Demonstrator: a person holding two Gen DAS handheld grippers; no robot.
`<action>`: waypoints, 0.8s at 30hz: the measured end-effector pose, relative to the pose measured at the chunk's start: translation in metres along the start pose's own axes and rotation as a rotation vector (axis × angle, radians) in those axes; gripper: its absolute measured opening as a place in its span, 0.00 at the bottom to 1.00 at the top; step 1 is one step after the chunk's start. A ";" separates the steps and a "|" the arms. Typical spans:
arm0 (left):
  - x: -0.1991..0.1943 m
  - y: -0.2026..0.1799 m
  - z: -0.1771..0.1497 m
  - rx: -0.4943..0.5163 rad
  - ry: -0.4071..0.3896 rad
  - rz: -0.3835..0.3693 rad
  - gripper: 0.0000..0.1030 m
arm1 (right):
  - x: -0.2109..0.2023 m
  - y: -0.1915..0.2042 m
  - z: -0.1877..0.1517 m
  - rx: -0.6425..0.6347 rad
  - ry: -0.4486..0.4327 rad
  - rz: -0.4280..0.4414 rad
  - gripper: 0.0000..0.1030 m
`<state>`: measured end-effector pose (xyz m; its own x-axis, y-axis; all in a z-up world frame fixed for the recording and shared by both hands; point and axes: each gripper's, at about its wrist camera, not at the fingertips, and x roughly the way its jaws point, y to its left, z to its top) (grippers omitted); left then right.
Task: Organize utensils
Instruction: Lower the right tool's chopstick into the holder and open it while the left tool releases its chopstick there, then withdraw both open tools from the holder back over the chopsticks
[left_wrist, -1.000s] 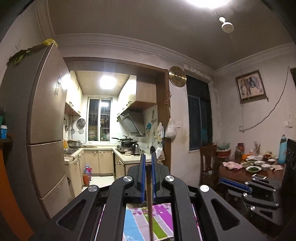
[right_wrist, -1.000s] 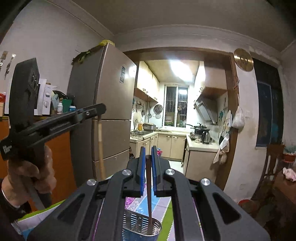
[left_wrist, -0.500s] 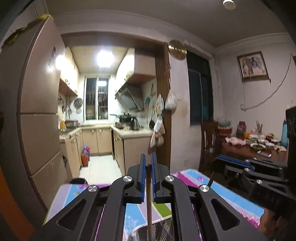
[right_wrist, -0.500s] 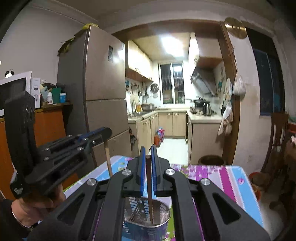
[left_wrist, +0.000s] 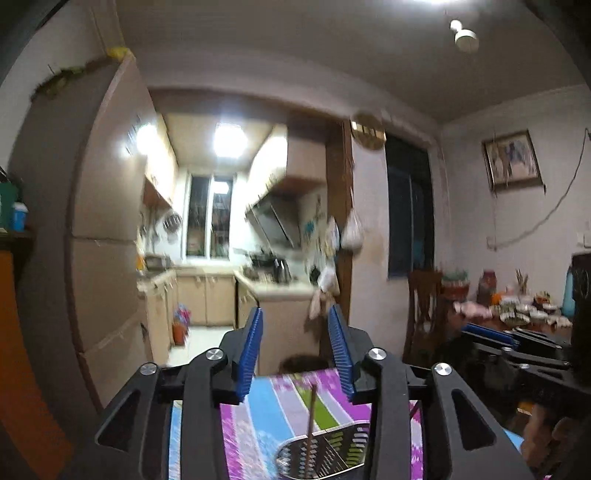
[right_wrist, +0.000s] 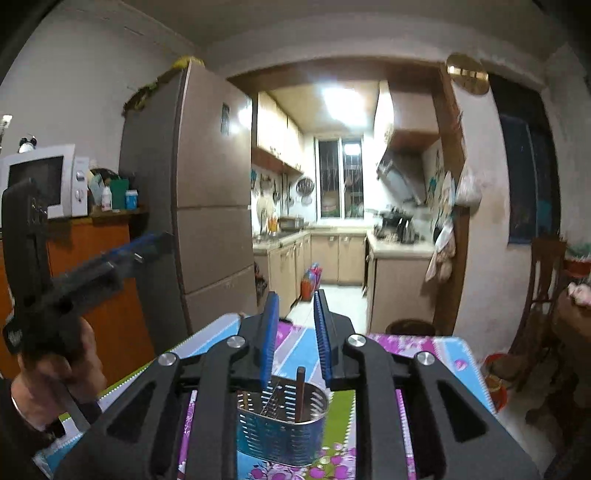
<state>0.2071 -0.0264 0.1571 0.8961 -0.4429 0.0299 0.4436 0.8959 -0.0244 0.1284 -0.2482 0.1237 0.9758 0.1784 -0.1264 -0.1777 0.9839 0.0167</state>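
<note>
Striped tablecloth (right_wrist: 424, 347) bears a slotted steel holder (right_wrist: 282, 428) with brown chopsticks (right_wrist: 301, 391); both jaws opening, empty.

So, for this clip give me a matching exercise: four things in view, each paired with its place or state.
Things:
1. chopstick
2. holder
3. left gripper
4. microwave

Places or states:
A. on the orange cabinet at far left
B. jaws opening, nothing between the pads
C. standing upright inside the slotted metal can
D. resting on the striped cloth

Pairs: 1-C, 2-D, 3-B, 4-A
</note>
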 end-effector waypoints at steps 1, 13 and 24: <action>-0.013 0.002 0.007 0.004 -0.027 0.015 0.42 | -0.011 -0.001 0.002 -0.002 -0.017 -0.002 0.24; -0.163 0.012 0.003 0.087 -0.146 0.242 0.94 | -0.169 0.000 -0.026 -0.085 -0.291 -0.144 0.95; -0.241 -0.038 -0.076 0.299 -0.051 0.466 0.96 | -0.219 -0.011 -0.092 -0.015 -0.229 -0.274 0.95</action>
<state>-0.0249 0.0436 0.0746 0.9912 -0.0014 0.1323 -0.0304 0.9709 0.2374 -0.0950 -0.2985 0.0599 0.9904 -0.0942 0.1016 0.0949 0.9955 -0.0015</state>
